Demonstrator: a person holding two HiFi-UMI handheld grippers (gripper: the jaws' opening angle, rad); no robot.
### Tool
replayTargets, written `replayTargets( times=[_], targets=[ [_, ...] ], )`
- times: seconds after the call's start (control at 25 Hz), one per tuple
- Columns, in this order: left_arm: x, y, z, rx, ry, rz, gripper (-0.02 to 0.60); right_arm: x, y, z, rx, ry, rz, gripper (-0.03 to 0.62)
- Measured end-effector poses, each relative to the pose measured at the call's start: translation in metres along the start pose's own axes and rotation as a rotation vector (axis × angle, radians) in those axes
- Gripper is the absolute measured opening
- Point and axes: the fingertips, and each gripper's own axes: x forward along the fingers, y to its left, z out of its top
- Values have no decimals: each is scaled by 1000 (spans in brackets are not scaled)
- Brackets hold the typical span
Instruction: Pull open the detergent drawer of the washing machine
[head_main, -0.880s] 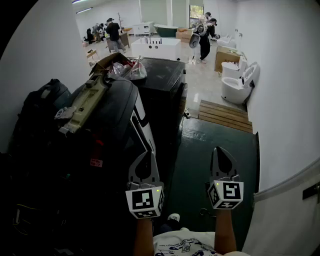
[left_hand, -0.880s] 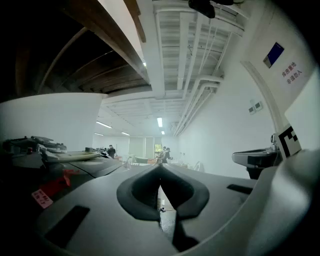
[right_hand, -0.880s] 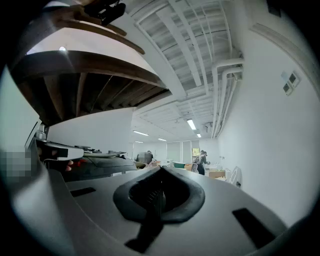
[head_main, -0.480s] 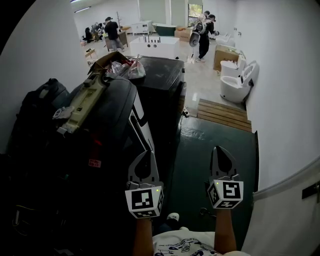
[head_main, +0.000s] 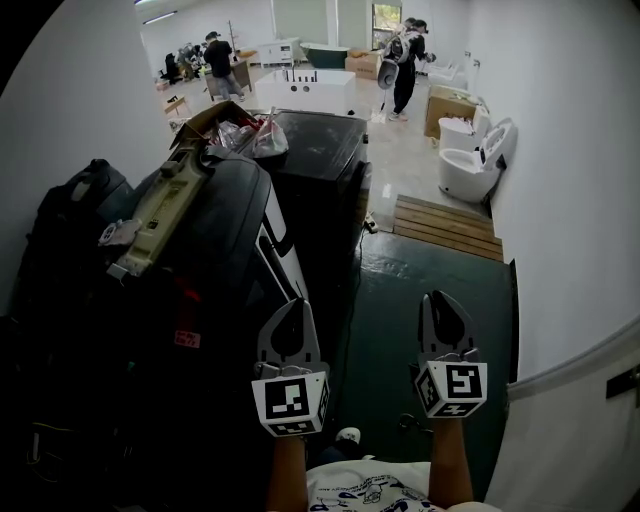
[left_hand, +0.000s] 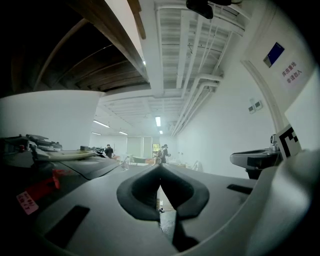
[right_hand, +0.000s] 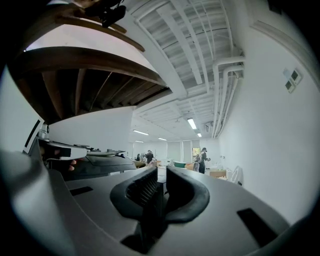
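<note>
We find both tools held level and empty. The left hand-held gripper is closed tip to tip; the right hand-held gripper stands ajar by a slit. The washing machine is just ahead on the left (its detergent drawer indiscernible from above). We advise locating the drawer front, opening one gripper's jaws, then pulling straight.

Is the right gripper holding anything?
No, the right gripper has nothing between its jaws, which stand slightly apart in the right gripper view.
</note>
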Motion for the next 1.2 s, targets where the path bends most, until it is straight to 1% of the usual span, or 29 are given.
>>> replayTargets(
  times=[0.12, 0.16, 0.24, 0.32, 0.64, 0.84, 1.0, 1.2],
  targets=[
    [9, 4, -2, -3, 2, -11, 12, 10, 6, -2, 9, 0, 29, 149],
    [12, 5, -4, -2, 4, -15, 12, 13, 8, -3, 13, 0, 33, 164],
    [16, 8, -7, 1, 11, -25, 12, 18, 10, -5, 17, 0, 29, 173],
    [21, 11, -11, 0, 18, -31, 12, 24, 11, -7, 22, 5, 25, 201],
    [44, 13, -24, 0, 53, -46, 12, 42, 4, -24, 37, 41, 23, 216],
    [72, 14, -28, -13, 63, -32, 12, 66, -10, -28, 41, 50, 31, 216],
    [104, 15, -32, -11, 67, -13, 12, 100, -29, -32, 47, 54, 36, 216],
    [161, 10, -31, -10, 61, 18, 12, 155, -58, -29, 50, 39, 72, 216]
  ],
)
